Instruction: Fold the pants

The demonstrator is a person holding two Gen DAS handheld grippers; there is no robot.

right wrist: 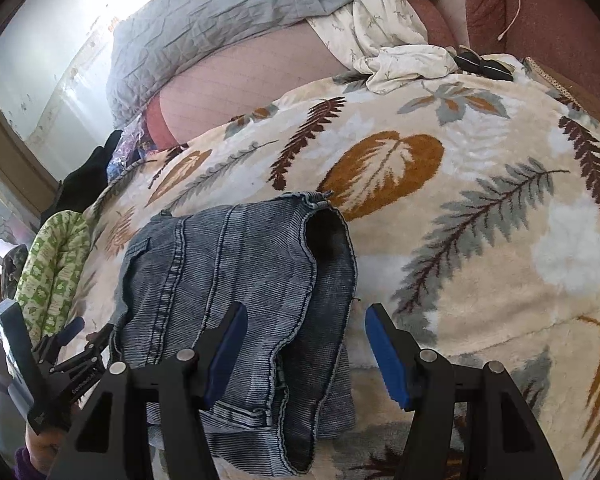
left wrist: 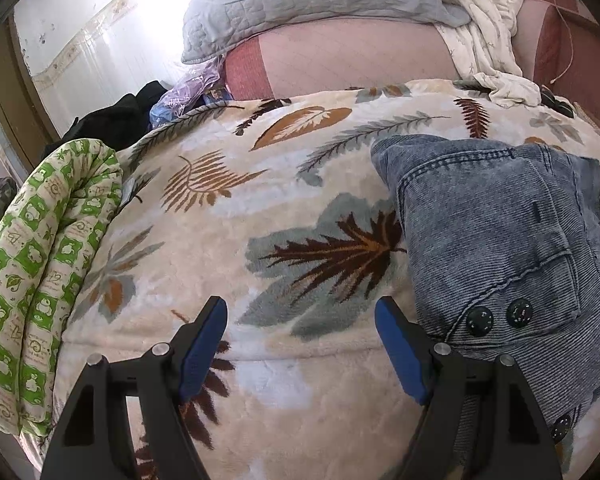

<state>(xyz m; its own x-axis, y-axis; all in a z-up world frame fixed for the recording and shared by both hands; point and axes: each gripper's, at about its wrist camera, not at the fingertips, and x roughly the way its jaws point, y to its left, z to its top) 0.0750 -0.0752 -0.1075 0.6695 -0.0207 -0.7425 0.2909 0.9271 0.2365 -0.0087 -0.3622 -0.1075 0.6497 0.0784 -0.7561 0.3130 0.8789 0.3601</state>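
Pants [right wrist: 236, 300] bunched on leaf blanket [right wrist: 460, 240]; left gripper [left wrist: 300, 344], right gripper [right wrist: 306, 348] both released, empty.

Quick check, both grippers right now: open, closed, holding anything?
Left gripper: open, empty, above the leaf blanket beside the pants.
Right gripper: open, holding nothing, jaws over the pants' edge.

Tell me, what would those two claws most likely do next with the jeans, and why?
Probably ease the right claw down to pinch the near edge of the denim pants. Both claws hang open and hold nothing. The pants lie in a bunched, partly folded heap on the leaf-patterned blanket, right under the right claw, while the left claw hovers over bare blanket beside them.
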